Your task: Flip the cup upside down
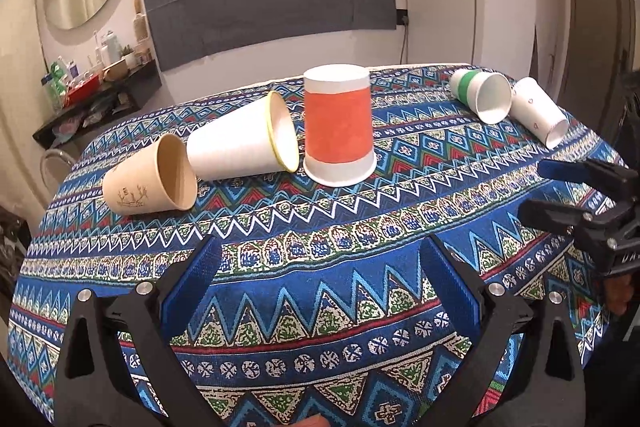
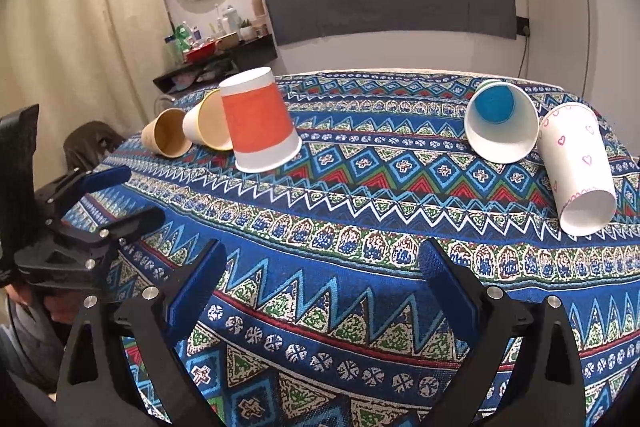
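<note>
We see the orange cup [image 1: 338, 125] standing rim-down mid-table on the patterned tablecloth [image 1: 320, 259], just beside a white cup with a yellow rim [image 1: 240, 143] and a tan cup [image 1: 150, 177], both on their sides. Our left gripper [image 1: 320, 271] and right gripper [image 2: 322, 269] hang back with jaws spread, empty.

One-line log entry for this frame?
orange cup: upside down on tablecloth | four other cups: on sides | left hand-held gripper: open, empty | right hand-held gripper: open, empty
</note>
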